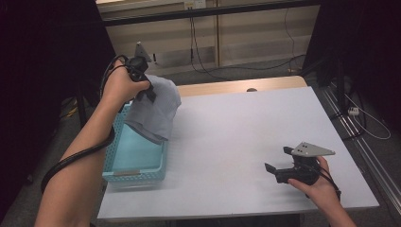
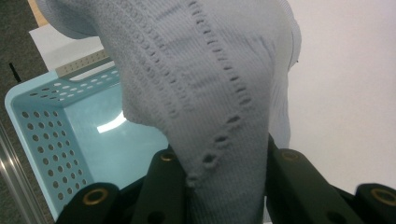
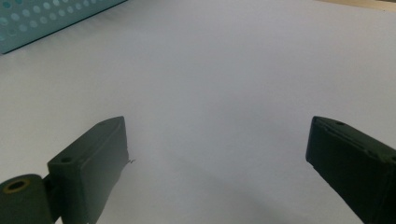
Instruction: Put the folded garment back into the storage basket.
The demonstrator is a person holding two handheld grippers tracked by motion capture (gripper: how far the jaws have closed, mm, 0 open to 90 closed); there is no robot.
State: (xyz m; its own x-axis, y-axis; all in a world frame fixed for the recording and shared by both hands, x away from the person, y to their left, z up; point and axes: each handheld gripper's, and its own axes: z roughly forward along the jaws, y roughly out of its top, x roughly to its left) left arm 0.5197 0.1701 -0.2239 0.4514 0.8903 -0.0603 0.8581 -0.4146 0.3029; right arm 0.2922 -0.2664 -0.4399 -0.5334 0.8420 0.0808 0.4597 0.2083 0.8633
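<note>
A grey knitted garment hangs from my left gripper, which is shut on a bunch of the cloth above the far end of a light blue perforated basket. In the left gripper view the knit is pinched between the two black jaws, with the basket's bare floor below. My right gripper rests low over the white table at the front right. Its jaws stand wide apart with nothing between them.
The basket stands at the table's left edge. A wooden strip runs along the table's far edge. Cables trail across the floor behind, and dark curtains flank both sides.
</note>
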